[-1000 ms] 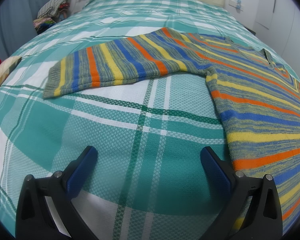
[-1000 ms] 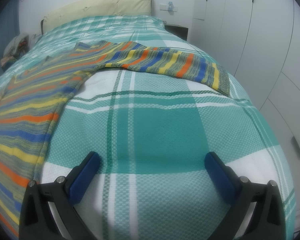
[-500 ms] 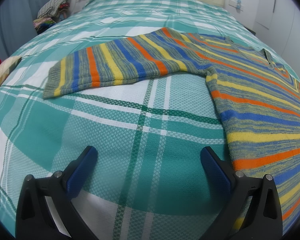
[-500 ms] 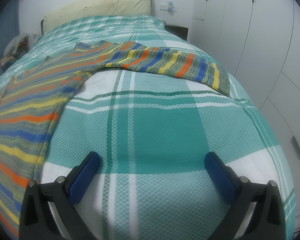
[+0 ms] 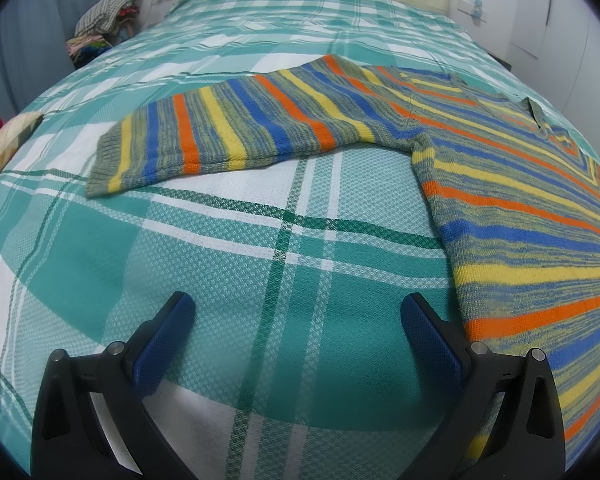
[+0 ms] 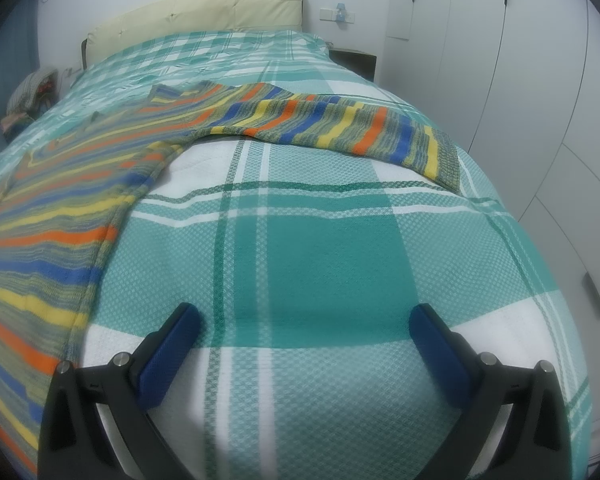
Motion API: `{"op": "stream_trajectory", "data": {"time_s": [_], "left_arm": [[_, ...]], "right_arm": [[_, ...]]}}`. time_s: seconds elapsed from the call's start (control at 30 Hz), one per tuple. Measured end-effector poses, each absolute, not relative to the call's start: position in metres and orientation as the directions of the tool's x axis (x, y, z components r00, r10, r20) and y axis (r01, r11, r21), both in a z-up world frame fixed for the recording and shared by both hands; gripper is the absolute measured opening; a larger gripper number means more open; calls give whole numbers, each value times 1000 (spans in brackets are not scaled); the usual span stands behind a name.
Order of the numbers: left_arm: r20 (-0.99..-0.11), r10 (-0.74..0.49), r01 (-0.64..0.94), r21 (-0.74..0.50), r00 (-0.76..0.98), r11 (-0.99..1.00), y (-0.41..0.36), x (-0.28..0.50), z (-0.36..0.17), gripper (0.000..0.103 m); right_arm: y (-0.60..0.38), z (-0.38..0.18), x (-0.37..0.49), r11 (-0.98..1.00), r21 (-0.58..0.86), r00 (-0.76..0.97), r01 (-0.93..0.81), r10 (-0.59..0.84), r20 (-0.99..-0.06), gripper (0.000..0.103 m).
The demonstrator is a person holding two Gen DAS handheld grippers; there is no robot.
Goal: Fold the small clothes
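A striped knit sweater [image 5: 520, 208] in blue, orange, yellow and grey lies spread flat on the bed. In the left wrist view its body fills the right side and one sleeve [image 5: 228, 136] stretches out to the left. In the right wrist view the sweater [image 6: 60, 208] body lies at the left and the other sleeve [image 6: 352, 128] reaches right toward the bed's edge. My left gripper [image 5: 298, 312] is open over bare blanket, just left of the sweater's hem. My right gripper [image 6: 304, 322] is open above bare blanket, right of the hem. Neither holds anything.
The bed carries a teal and white plaid blanket [image 5: 220, 264] with a cream headboard [image 6: 196, 16] at the far end. A pile of clothes [image 5: 100, 24] sits beside the bed at the far left. White wardrobe doors [image 6: 540, 80] stand close to the bed's right edge.
The right wrist view has shifted slightly, and its left part is a little blurred. The left gripper and the sweater have not moved.
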State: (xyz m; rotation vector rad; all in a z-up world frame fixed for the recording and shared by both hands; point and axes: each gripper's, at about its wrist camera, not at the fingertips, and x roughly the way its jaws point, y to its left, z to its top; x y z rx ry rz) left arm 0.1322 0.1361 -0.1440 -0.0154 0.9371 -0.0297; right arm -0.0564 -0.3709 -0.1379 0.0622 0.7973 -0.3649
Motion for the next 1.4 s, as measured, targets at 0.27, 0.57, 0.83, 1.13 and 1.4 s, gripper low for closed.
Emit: {"op": "stream_trajectory", "data": {"time_s": [0.27, 0.57, 0.83, 1.13, 1.4], "left_arm": [[-806, -32, 19, -26, 592, 999, 137, 133, -144, 103], [-805, -33, 19, -27, 592, 999, 136, 133, -145, 103], [-806, -33, 19, -27, 591, 999, 137, 133, -145, 103], [-804, -31, 18, -25, 593, 1000, 136, 133, -145, 103], [-805, -33, 19, -27, 592, 999, 137, 135, -146, 103]], "right_arm": [[-371, -138, -56, 936, -82, 640, 343, -297, -709, 103], [-371, -138, -56, 936, -82, 640, 343, -297, -709, 103], [-369, -138, -58, 936, -82, 640, 343, -297, -709, 103], [-369, -138, -58, 936, -83, 640, 343, -297, -708, 103], [-371, -137, -56, 939, -72, 635, 337, -284, -718, 103]]}}
